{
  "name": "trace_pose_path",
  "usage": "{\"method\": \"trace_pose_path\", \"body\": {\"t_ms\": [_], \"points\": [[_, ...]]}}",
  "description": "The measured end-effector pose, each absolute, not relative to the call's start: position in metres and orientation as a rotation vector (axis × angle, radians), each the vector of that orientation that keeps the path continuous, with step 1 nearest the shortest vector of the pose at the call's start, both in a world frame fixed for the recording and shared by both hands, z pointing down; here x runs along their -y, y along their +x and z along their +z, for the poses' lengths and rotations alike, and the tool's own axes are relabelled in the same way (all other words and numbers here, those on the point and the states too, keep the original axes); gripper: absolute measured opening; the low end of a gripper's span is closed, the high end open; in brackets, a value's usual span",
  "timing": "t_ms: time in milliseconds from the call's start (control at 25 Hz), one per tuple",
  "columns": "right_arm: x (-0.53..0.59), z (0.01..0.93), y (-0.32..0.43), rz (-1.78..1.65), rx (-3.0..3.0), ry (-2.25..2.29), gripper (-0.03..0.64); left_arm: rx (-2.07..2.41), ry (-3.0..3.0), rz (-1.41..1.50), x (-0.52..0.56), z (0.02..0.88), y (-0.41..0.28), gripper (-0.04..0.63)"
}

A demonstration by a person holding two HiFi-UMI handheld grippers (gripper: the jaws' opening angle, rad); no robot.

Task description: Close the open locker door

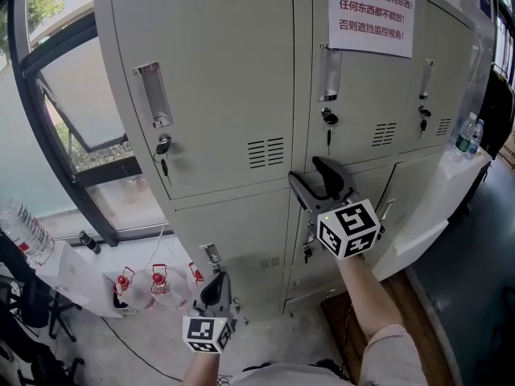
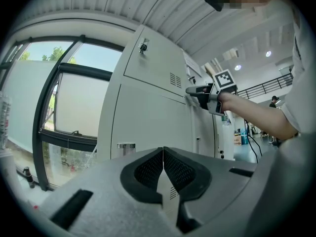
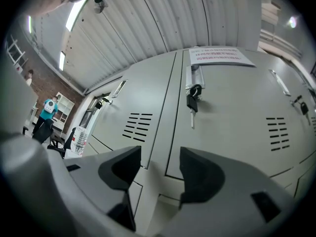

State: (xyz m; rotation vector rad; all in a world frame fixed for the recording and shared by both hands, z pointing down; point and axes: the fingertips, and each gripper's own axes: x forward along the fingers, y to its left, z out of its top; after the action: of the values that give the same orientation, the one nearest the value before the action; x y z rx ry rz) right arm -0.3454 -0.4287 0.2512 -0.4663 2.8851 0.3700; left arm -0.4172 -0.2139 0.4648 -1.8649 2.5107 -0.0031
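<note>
Grey steel lockers [image 1: 217, 79] filled the scene, with a window [image 1: 76, 107] to their left and a white printed sign [image 1: 371, 13] on an upper door at the right. The right gripper [image 1: 307, 171], its jaws set wide with nothing between them, was at the upper left corner of the lower middle locker door [image 1: 372, 185]; whether that door stood ajar could not be told. The left gripper [image 1: 216, 281] hung low and nearer, left of it, apart from the lockers, its jaws closed together on nothing.
</note>
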Motion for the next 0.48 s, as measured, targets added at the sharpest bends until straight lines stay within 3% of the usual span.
{"method": "trace_pose_path", "body": {"t_ms": [480], "points": [[0.428, 0.254, -0.339, 0.352, -2.913, -0.469, 0.229, -2.491, -1.877, 0.009, 0.213, 0.461, -0.404, 0.011]]}}
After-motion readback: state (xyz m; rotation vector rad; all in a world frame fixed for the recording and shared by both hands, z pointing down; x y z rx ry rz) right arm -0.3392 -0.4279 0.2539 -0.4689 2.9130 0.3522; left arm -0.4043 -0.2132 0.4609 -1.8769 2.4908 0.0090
